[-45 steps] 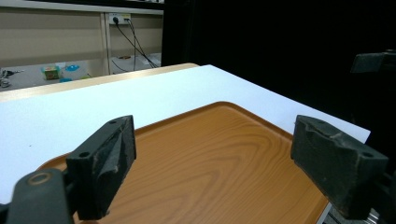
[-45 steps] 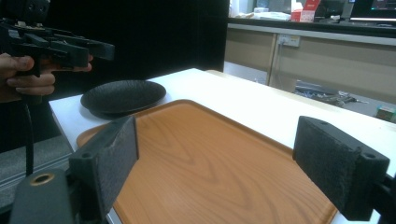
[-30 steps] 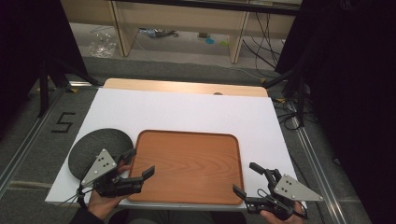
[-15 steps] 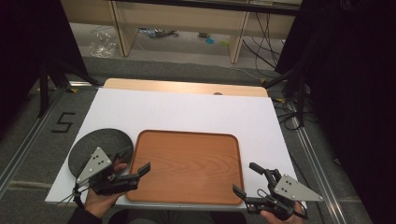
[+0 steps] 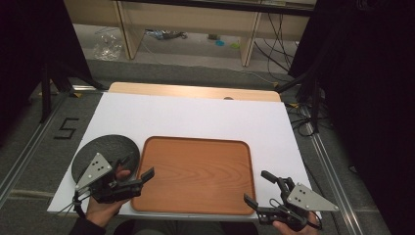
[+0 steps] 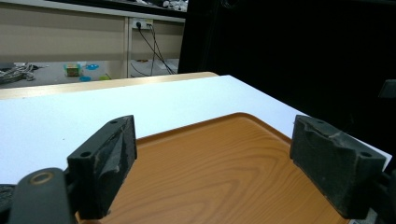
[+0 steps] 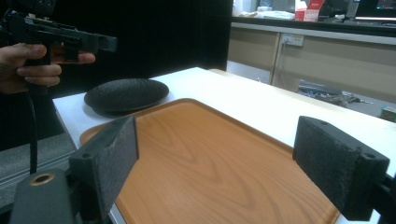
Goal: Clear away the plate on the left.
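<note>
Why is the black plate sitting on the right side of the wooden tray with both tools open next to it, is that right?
Not quite. The black plate sits on the left side of the wooden tray, not the right, as the high view shows. The rest holds: the left tool and the right tool are both open by the tray's near corners.

Your left gripper (image 5: 133, 172): black frame, grey three-cornered plate with small dark holes on top, black cable trailing off at 7 o'clock in the high view. Your right gripper (image 5: 264, 188): same black build, same grey drilled plate at its 4 o'clock side. In both gripper views your jaws are blocky black pads (image 6: 105, 161) with a rough, scuffed inner face, a screw hole on each top edge, and a brass-ringed hole at 7 o'clock. Dark sleeve (image 5: 83, 228) at your left wrist.
</note>
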Action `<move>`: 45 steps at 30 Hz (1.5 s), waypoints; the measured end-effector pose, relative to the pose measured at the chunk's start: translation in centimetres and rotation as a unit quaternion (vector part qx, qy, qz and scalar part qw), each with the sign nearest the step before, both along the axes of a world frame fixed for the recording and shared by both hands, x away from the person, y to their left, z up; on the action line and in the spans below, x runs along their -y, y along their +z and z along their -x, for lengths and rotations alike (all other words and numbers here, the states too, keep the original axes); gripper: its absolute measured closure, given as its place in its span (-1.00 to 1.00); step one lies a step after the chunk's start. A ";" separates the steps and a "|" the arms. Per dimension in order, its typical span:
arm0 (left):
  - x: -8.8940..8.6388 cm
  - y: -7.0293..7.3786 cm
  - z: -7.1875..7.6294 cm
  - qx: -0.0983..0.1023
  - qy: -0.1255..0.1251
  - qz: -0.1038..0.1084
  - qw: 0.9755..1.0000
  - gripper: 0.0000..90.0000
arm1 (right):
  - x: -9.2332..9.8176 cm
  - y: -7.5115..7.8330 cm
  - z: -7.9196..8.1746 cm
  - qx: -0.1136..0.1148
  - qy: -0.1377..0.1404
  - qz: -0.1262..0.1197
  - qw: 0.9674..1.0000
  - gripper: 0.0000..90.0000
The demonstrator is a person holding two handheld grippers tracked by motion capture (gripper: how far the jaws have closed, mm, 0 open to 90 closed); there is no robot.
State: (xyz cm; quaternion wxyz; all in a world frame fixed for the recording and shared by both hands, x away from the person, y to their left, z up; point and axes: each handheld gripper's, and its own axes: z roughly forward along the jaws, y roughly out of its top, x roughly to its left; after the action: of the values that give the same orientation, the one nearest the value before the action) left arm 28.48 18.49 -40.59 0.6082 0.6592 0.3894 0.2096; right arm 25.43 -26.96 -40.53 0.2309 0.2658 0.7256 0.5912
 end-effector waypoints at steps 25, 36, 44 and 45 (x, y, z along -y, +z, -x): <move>-2.7 0.3 -0.7 -0.017 0.047 0.028 0.998 -0.67 | 0.0 0.0 0.0 -0.001 0.001 0.000 1.000 -0.66; -3.6 0.4 -1.0 -0.024 0.059 0.035 0.997 -0.67 | 0.0 0.0 0.1 -0.002 0.003 -0.001 1.000 -0.66; -4.3 0.4 -1.2 -0.031 0.066 0.037 0.997 -0.67 | 0.0 0.0 0.0 -0.002 0.004 0.000 1.000 -0.66; -4.4 0.4 -1.3 -0.030 0.067 0.037 0.997 -0.67 | 0.0 0.0 0.0 -0.002 0.004 -0.001 1.000 -0.66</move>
State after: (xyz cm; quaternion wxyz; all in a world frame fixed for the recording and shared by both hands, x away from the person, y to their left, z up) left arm 29.77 22.86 -40.23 0.6049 0.6147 0.4583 0.2148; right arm 25.38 -26.93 -40.50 0.2269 0.2644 0.7266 0.5922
